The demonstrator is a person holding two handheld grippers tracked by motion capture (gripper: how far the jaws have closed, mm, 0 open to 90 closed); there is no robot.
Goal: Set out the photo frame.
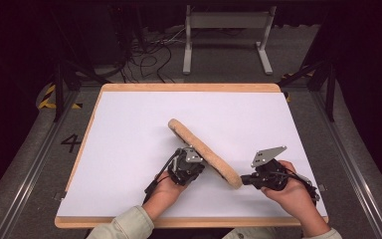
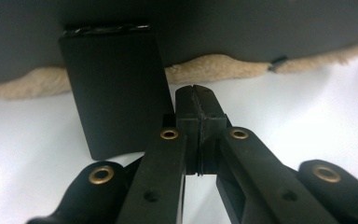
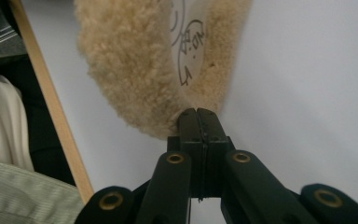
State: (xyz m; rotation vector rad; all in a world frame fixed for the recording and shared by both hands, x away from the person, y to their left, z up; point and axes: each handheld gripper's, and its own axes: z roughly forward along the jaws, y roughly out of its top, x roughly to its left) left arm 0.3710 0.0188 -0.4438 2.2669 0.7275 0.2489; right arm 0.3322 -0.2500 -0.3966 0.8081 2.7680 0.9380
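Both grippers look clenched tight here, pads pressed flat together with nothing visibly pinched between them. The right gripper (image 3: pixel 199 116) has its closed tips butted right into the near end of the fleece insole (image 3: pixel 135 70), which lies just ahead of it, handwriting showing on the smooth strip between the fuzzy edges. The left gripper (image 2: pixel 196 100) sits just short of the insole's long side (image 2: pixel 214 65), close under its grey underside, next to a black rectangular tab (image 2: pixel 114 93).

In the high view the insole (image 1: pixel 206 152) stands tilted on edge between the two tools. My take: it's being turned or propped, so I'd keep the left gripper (image 1: pixel 189 167) steady as a backstop and nudge slowly with the right gripper (image 1: pixel 246 180); fleece slides easily on something this slick.

Underneath is a white sheet (image 1: pixel 129 149) on a wood-edged table (image 1: pixel 189 87). Past the far edge there's a dark floor with tangled cables (image 1: pixel 149 62) and a grey metal stand (image 1: pixel 226 37).
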